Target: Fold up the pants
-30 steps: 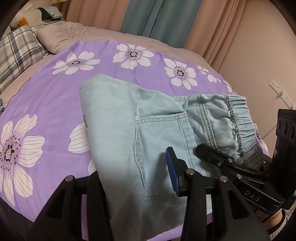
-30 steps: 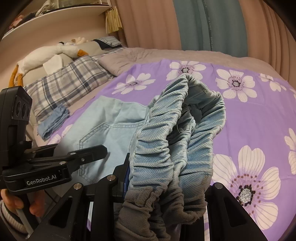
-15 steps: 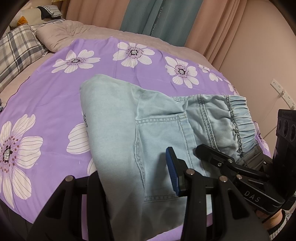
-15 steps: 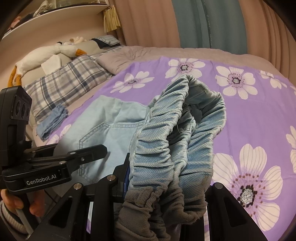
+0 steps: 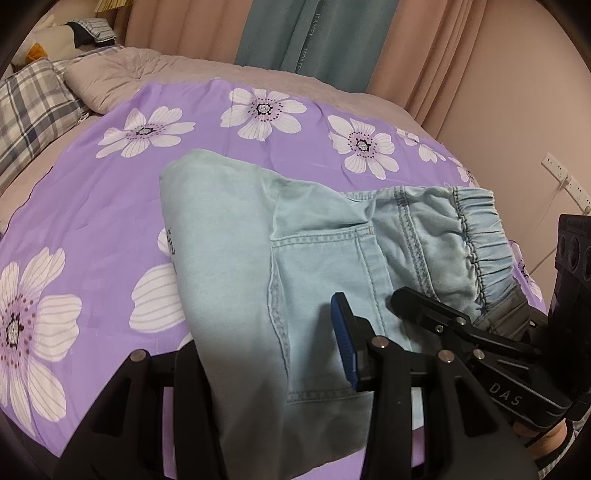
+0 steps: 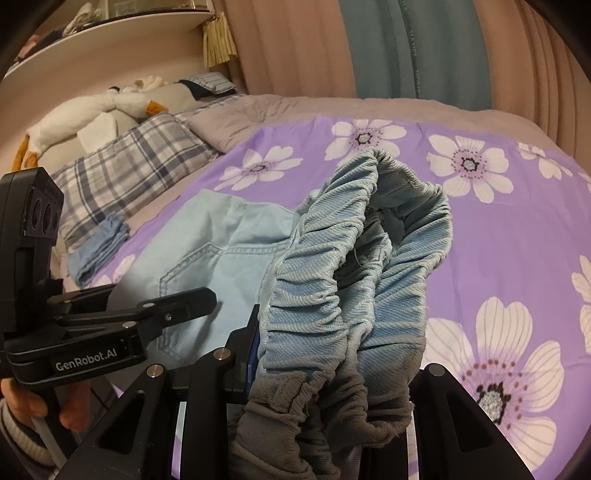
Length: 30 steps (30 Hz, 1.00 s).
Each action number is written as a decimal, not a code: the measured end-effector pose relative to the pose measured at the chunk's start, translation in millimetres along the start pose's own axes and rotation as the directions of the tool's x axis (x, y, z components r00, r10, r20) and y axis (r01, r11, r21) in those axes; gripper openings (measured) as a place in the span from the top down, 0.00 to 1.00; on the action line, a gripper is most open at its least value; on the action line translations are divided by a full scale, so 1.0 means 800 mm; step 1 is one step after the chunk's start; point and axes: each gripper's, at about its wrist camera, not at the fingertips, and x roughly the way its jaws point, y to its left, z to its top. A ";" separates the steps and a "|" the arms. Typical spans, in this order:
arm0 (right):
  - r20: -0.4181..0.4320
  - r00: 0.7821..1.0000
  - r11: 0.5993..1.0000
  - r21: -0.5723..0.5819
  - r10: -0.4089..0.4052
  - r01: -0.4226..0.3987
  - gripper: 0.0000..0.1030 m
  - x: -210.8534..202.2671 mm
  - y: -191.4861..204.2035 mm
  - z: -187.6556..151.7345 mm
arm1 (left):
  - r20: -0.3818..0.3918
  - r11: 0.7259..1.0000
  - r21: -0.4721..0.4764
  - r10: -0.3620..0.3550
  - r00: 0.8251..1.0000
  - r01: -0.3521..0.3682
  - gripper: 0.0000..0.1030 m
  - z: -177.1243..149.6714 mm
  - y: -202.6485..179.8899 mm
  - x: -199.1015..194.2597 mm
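Observation:
Light blue denim pants (image 5: pixel 295 266) lie folded over on the purple flowered bedspread (image 5: pixel 110 206), back pocket up, elastic waistband (image 5: pixel 476 236) at the right. My left gripper (image 5: pixel 269 354) has the near edge of the pants lying between its wide-spread fingers; its blue pad (image 5: pixel 341 339) shows clear of the cloth. My right gripper (image 6: pixel 332 369) has the bunched waistband (image 6: pixel 362 280) filling the space between its fingers, slightly raised; the fingertips are hidden by cloth. The right gripper also shows in the left wrist view (image 5: pixel 461 332). The left gripper shows in the right wrist view (image 6: pixel 177 306).
A plaid pillow (image 6: pixel 122 177), a plush goose (image 6: pixel 92 110) and a small folded blue cloth (image 6: pixel 99 247) lie at the head of the bed. Curtains (image 5: pixel 314 33) hang behind. A wall (image 5: pixel 517 110) with a power strip stands at the right.
The views have shifted slightly. The pants and both grippers keep the same hold and position.

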 end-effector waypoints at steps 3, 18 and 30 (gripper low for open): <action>0.010 1.000 1.000 0.007 -0.004 0.004 0.68 0.002 0.000 0.003 | 0.003 1.000 0.005 -0.001 1.000 0.001 0.60 0.007 0.001 0.006; 0.021 1.000 0.999 0.027 -0.019 0.019 0.68 0.029 -0.015 0.021 | -0.003 1.000 0.027 0.011 1.000 -0.011 0.60 0.042 0.002 0.053; 0.037 0.999 0.999 0.033 -0.025 0.024 0.68 0.050 -0.029 0.040 | -0.001 0.999 0.035 0.013 1.000 -0.013 0.60 0.069 0.008 0.082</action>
